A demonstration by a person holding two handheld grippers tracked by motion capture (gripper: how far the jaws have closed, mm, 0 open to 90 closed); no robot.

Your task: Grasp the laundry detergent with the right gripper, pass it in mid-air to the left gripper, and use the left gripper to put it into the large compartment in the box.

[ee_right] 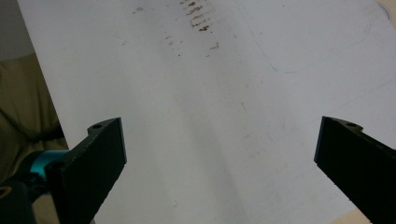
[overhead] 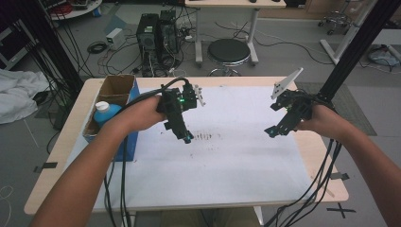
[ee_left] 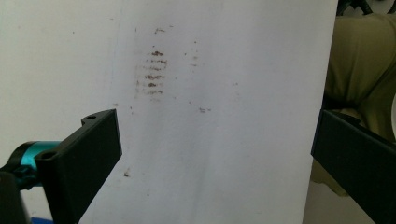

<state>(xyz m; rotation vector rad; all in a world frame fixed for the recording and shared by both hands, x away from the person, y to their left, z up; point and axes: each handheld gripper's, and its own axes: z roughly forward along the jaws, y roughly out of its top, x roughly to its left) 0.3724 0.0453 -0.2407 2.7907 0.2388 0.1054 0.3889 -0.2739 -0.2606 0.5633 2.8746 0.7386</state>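
A white sheet (overhead: pixel 227 156) covers most of the wooden table (overhead: pixel 71 137). Brown smudge marks (overhead: pixel 204 136) streak its middle, and they appear as brown stains (ee_left: pixel 152 74) in the left gripper view and brown marks (ee_right: pixel 196 16) in the right gripper view. My left gripper (overhead: pixel 184 135) hovers over the sheet left of centre, just beside the smudges, open with nothing between its jaws (ee_left: pixel 215 158). My right gripper (overhead: pixel 273 131) hangs over the sheet's right part, open and holding nothing (ee_right: pixel 219 163).
An open cardboard box (overhead: pixel 116 90) with blue sides stands on the table's left, holding a blue bottle with a white cap (overhead: pixel 104 111). Cables trail off the table's front. Beyond the far edge are a black stool (overhead: pixel 229 51) and computer towers (overhead: pixel 156 35).
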